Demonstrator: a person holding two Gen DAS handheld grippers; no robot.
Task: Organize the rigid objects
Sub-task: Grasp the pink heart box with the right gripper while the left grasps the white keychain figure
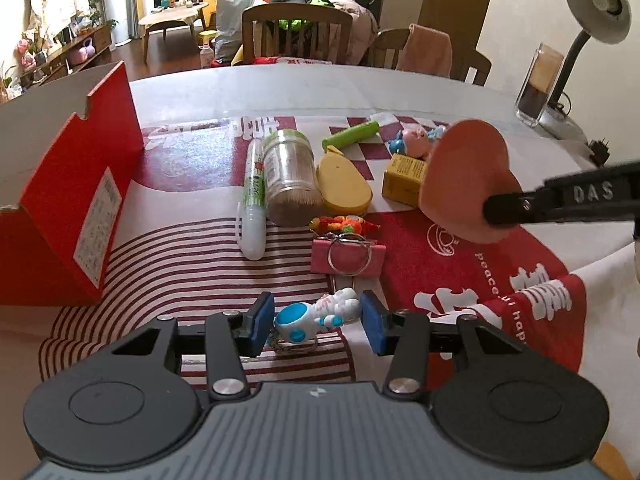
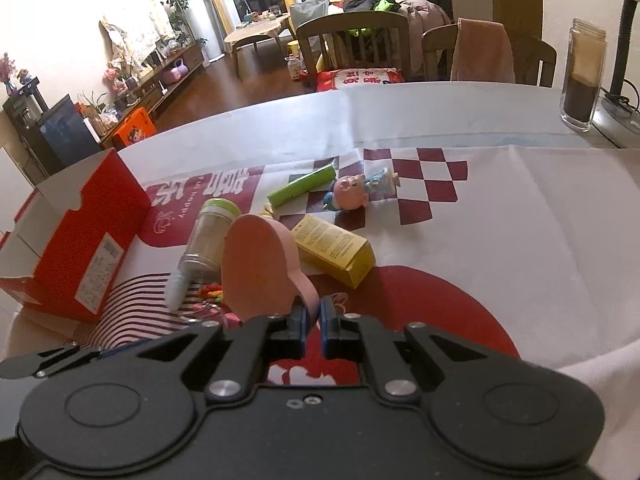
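My left gripper (image 1: 316, 326) is low over the striped cloth, and its blue pads press on both ends of a small white and blue toy figure (image 1: 332, 310) with a key ring under it. My right gripper (image 2: 314, 316) is shut on the edge of a pink heart-shaped piece (image 2: 260, 268) and holds it above the table. From the left wrist view, this heart (image 1: 464, 176) hangs at the right, in front of a yellow carton (image 1: 402, 178). An open red box (image 1: 80, 184) stands at the left.
On the cloth lie a toothpick jar (image 1: 290, 176), a white tube (image 1: 252, 200), a yellow oval case (image 1: 344, 184), a green stick (image 1: 352, 134), a pig toy (image 1: 416, 140) and a pink binder clip (image 1: 348, 258). A glass jar (image 1: 538, 88) and a desk lamp (image 1: 576, 40) stand far right.
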